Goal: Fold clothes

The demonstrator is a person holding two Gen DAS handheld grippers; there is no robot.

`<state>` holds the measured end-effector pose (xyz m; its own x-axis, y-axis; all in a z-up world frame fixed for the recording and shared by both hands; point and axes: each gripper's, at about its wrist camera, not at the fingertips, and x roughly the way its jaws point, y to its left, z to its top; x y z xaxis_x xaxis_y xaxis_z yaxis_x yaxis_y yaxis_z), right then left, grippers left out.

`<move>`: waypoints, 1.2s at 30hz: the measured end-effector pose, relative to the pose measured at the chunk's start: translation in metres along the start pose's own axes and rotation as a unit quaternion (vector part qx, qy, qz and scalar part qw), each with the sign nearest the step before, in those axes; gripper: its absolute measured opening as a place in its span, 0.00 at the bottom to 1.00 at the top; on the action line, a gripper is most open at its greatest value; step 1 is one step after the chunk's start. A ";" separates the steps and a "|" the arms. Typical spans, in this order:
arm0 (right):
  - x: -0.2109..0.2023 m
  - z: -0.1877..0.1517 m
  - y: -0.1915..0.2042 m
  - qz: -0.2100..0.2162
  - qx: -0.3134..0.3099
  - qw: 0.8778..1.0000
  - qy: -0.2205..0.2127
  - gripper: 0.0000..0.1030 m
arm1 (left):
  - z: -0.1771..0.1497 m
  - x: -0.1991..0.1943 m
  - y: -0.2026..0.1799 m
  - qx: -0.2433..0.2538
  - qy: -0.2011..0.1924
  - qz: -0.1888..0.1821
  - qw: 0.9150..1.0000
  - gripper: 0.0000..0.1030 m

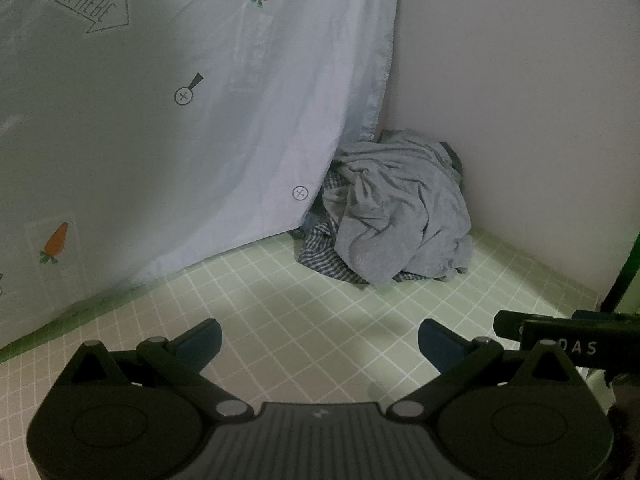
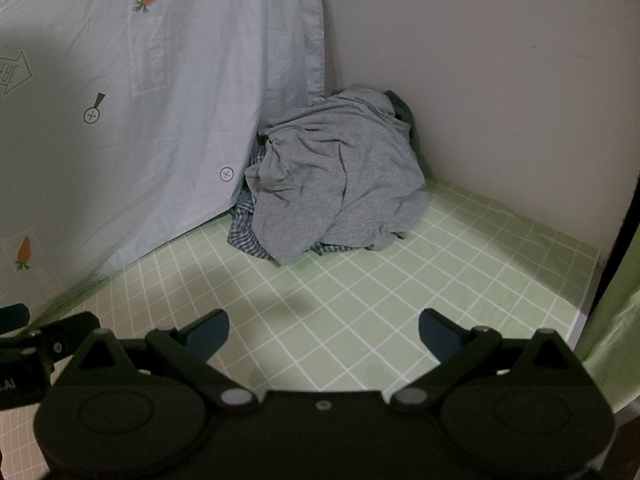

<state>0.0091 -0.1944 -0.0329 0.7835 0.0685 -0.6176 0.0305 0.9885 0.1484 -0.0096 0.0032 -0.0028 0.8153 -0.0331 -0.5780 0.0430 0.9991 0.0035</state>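
I have both grippers hovering above the green gridded cover (image 1: 304, 320), and neither one touches any cloth. My left gripper (image 1: 320, 342) has its two fingers spread wide with nothing between them; the blue pads (image 1: 202, 342) face each other across bare grid. My right gripper (image 2: 324, 332) is spread the same way, empty, its blue pads (image 2: 438, 336) well apart.

The clothes pile (image 1: 400, 216) lies ahead of the left gripper and a little to its right, well apart from the fingertips, pushed into the corner where the hanging sheet meets the wall. From the right gripper the same pile (image 2: 340, 176) sits straight ahead, slightly to its left. On top is a crumpled grey garment (image 2: 344, 160), heavily creased and bunched. Beneath it a blue-and-white checked garment (image 2: 250, 234) shows along the near left edge of the heap, flattened against the cover. Something darker peeks out at the back of the pile, but I cannot tell what it is.

To the left of both grippers hangs a pale blue sheet (image 1: 160, 120) printed with carrots, small circled crosses and an arrow; its lower edge touches the cover and the pile's left side. A plain pale wall (image 1: 520, 100) stands ahead and to the right.

In the left view, part of the other gripper's black body shows at the far right, just beside my right finger.
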 end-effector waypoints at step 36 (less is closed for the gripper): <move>0.038 0.054 -0.059 -0.017 -0.010 0.998 -0.061 1.00 | 0.055 0.050 -0.030 -0.080 -0.002 0.011 0.997 1.00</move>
<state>0.0700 -0.2574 -0.0234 0.8515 0.0198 -0.5239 0.0463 0.9925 0.1129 0.0618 -0.0299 0.0126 0.8169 -0.0113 -0.5767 -0.0670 0.9912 -0.1143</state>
